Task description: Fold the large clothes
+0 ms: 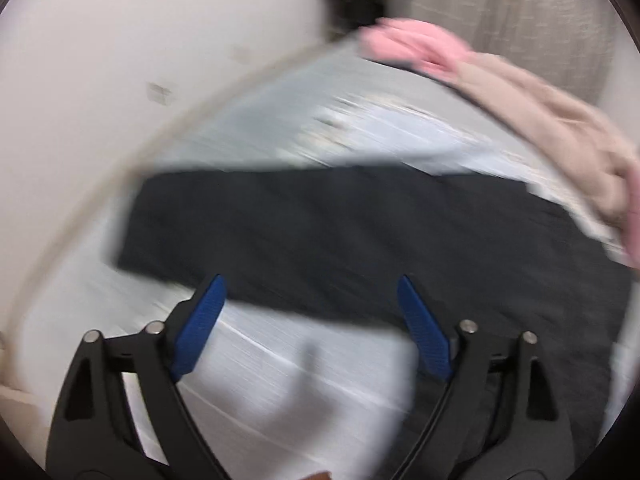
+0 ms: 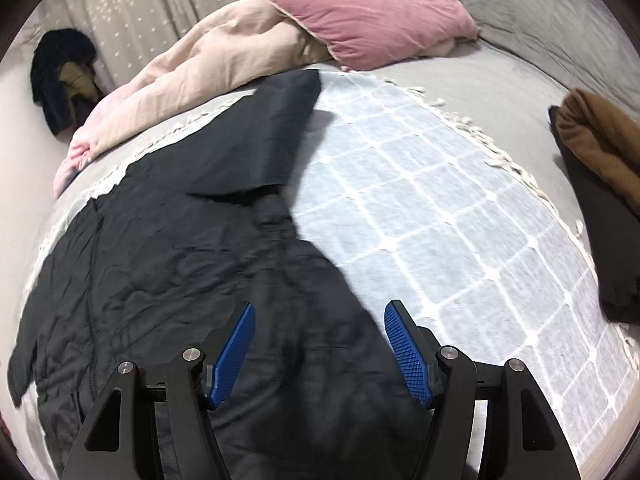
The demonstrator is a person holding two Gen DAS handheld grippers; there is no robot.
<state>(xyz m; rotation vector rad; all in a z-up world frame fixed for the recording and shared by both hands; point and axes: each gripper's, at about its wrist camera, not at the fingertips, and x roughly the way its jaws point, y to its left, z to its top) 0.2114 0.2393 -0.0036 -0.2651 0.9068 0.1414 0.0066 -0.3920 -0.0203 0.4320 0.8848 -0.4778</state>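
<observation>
Right wrist: both tools (image 2: pixel 319 316) (image 1: pixel 310 292) wide; wrinkled black garment (image 2: pixel 180 248) on checked blanket (image 2: pixel 440 200).

A blue checked blanket (image 2: pixel 440 208) covers the grey bed (image 2: pixel 500 76). A pink pillow (image 2: pixel 372 12) and a beige quilt (image 2: pixel 208 68) lie at the far end. A brown cloth (image 2: pixel 600 140) sits on the right, and dark clothes (image 2: pixel 60 76) hang by the curtain (image 2: pixel 160 4).
</observation>
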